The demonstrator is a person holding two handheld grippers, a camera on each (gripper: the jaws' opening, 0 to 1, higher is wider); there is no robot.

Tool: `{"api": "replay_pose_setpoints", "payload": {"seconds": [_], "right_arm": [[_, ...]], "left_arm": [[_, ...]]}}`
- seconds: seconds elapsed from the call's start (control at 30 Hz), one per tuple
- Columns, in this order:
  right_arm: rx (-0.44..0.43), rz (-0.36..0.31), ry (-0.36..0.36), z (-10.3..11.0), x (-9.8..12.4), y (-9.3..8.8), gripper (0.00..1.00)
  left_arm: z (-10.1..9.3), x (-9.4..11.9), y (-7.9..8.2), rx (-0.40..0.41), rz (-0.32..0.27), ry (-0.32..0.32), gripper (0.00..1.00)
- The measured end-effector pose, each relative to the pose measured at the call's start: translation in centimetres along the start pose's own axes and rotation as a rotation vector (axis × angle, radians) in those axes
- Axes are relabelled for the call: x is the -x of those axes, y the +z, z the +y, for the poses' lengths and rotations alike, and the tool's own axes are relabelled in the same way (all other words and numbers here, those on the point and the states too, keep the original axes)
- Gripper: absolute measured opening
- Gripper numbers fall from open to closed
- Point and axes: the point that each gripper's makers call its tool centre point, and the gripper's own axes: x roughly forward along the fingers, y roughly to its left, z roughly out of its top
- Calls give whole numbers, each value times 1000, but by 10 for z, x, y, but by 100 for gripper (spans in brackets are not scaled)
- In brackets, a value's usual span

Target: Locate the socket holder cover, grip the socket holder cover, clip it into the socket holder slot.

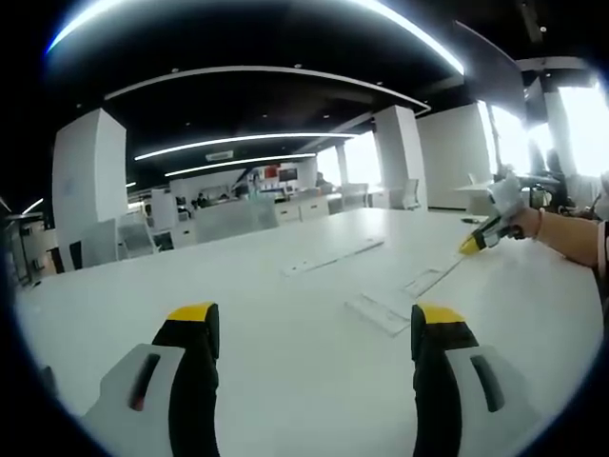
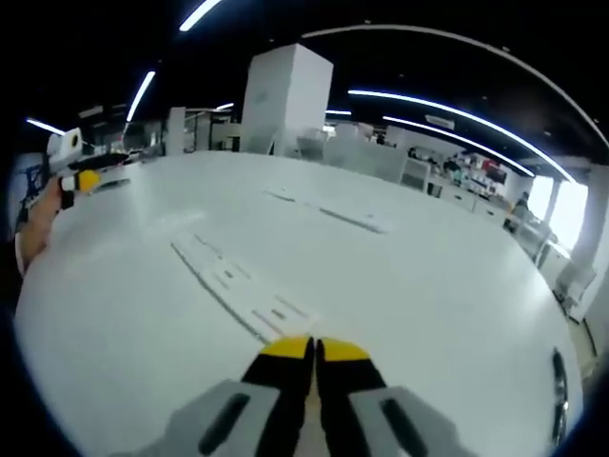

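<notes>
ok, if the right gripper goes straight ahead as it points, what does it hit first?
Probably the long white socket holder strip lying on the table, just beyond the right gripper, whose fingers are shut. Depth is unclear.

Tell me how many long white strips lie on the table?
2, perhaps more. One strip lies just ahead of the shut right gripper; another strip lies farther off on the table.

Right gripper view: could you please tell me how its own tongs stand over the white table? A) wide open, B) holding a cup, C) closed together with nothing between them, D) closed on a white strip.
C: the yellow-tipped right tongs meet with nothing between them, above the table, short of the white strip.
</notes>
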Motion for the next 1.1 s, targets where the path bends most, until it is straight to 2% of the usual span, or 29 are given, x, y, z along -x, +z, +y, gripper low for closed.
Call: {"api": "replay_pose_setpoints", "payload": {"seconds": [0.2, 0.33, 0.63, 1.1], "right_arm": [[-1, 24, 48, 5, 10, -3, 5], [37, 56, 127, 14, 16, -6, 5], [72, 35, 133, 18, 10, -3, 5], [78, 24, 145, 20, 8, -3, 6]], "left_arm": [[-1, -1, -1, -1, 4, -1, 81], [0, -1, -2, 1, 8, 2, 81], [0, -2, -3, 0, 15, 0, 81], [-1, -2, -3, -3, 17, -1, 81]]}}
